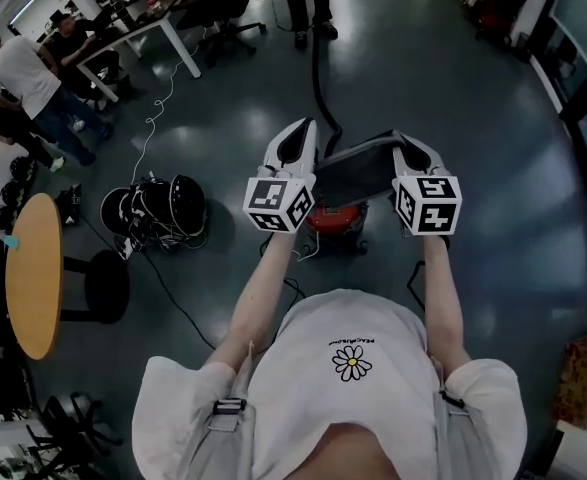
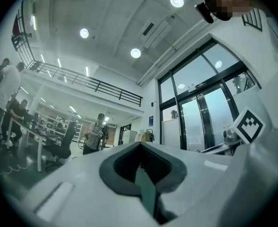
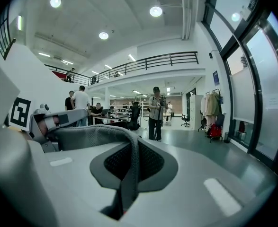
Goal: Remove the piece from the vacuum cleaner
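Note:
A red vacuum cleaner (image 1: 338, 218) stands on the dark floor just ahead of me, and its black hose (image 1: 321, 88) runs off toward a standing person. Above it hangs a dark grey fabric piece (image 1: 358, 171), stretched between my two grippers. My left gripper (image 1: 307, 131) is shut on its left end, which shows as a thin grey-green edge (image 2: 146, 188) between the jaws (image 2: 141, 150). My right gripper (image 1: 403, 146) is shut on the other end. In the right gripper view the grey mesh piece (image 3: 98, 134) arches from the jaws (image 3: 131, 148) toward the left gripper.
A round wooden table (image 1: 33, 273) and a black stool (image 1: 108, 286) stand at the left. A heap of black gear and cables (image 1: 158, 206) lies beside the vacuum. A person (image 1: 308, 3) stands ahead; others sit at a white desk (image 1: 143, 38).

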{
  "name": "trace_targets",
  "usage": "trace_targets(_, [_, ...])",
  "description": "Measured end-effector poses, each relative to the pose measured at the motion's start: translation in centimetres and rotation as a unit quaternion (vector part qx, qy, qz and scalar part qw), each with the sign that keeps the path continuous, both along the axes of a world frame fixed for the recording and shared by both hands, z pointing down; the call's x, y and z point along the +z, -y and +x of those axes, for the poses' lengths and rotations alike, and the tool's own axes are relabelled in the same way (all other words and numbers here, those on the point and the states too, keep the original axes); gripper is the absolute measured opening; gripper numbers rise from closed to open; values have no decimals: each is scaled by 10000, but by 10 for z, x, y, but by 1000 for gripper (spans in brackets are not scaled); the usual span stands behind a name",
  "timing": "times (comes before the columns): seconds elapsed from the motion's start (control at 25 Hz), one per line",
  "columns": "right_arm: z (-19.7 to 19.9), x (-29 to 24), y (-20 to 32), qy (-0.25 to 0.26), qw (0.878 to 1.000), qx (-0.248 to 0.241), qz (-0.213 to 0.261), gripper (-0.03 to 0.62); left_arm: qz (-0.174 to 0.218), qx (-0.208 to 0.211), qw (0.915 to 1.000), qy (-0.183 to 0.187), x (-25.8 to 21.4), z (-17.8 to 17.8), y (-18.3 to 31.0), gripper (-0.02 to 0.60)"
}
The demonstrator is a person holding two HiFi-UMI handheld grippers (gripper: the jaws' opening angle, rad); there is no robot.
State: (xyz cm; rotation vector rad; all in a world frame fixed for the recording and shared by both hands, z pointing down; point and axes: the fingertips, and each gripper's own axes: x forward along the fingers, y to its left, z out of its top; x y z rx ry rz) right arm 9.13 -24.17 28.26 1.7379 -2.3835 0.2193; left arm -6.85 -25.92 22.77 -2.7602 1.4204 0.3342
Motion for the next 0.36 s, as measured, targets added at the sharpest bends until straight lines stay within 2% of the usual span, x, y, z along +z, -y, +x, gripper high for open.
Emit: trace_targets(0.36, [-3, -3, -2, -82, 9999, 35, 54, 38, 33, 17, 10000, 30, -3, -3, 3, 2])
